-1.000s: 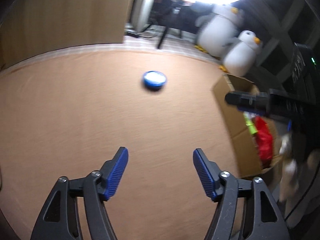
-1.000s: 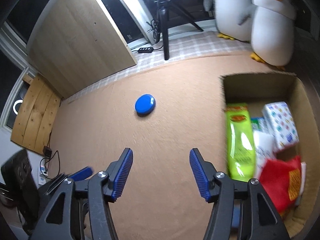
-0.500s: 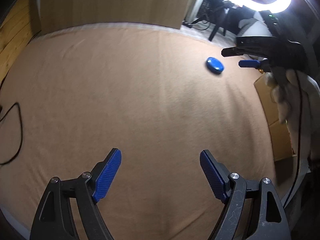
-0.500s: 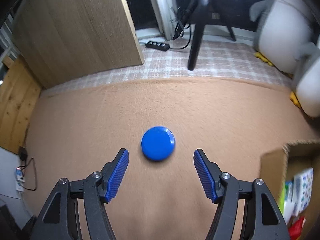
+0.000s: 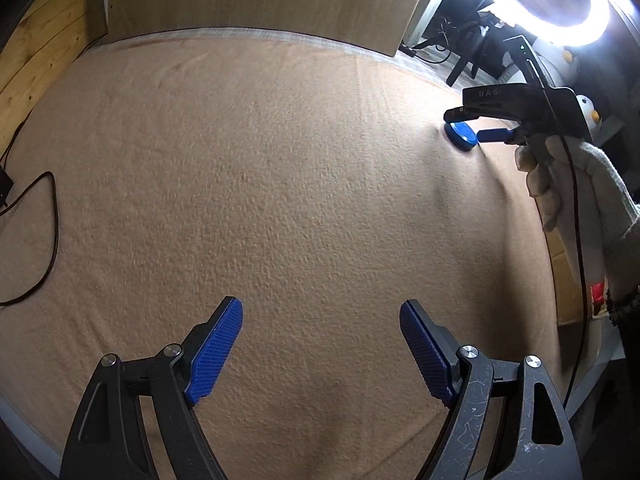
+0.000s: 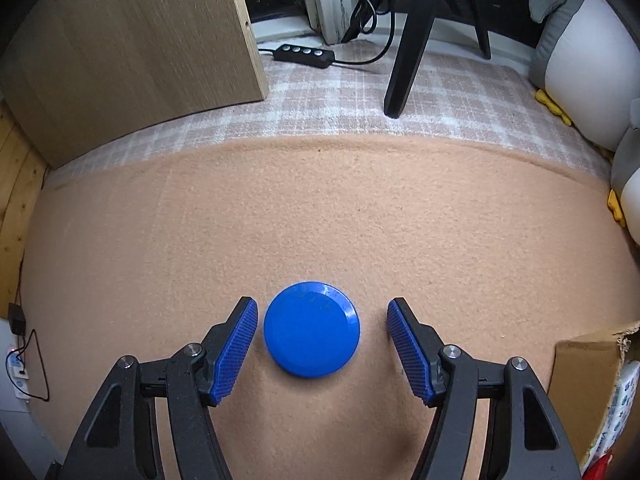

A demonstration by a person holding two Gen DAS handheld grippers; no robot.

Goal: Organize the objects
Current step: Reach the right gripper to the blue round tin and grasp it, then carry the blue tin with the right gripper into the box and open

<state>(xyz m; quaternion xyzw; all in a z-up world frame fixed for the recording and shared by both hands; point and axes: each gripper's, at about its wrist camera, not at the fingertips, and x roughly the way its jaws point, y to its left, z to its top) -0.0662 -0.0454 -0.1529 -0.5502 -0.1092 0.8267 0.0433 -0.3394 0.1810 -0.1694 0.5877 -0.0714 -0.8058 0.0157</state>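
Blue and glossy, the disc [image 6: 311, 329] lay flat on the tan blanket [image 6: 360, 208], squarely between the pads of the right gripper [image 6: 318, 346]. It looked like hard plastic, low and round with a slightly domed top, so it would likely be light and stiff but slick at the rim; the best hold seemed to be across its widest part, low on the edge, since pads set too high might slide off the dome. The right jaws stood a little wider than the disc, the left pad just beside its rim and the right pad a bit farther off, neither pressing on it. The left wrist view showed the same gripper down at the disc, held by a gloved hand [image 5: 560, 184]. The left gripper [image 5: 321, 344] hung well apart from the disc over bare blanket, its jaws wide and holding nothing. A cardboard box [image 6: 588, 384] with packets in it sat at the blanket's right edge, probably where the disc belonged. Beyond the blanket were a checked rug [image 6: 460, 92], a wooden panel [image 6: 132, 48], a power strip [image 6: 306, 54] and plush penguins [image 6: 588, 60].
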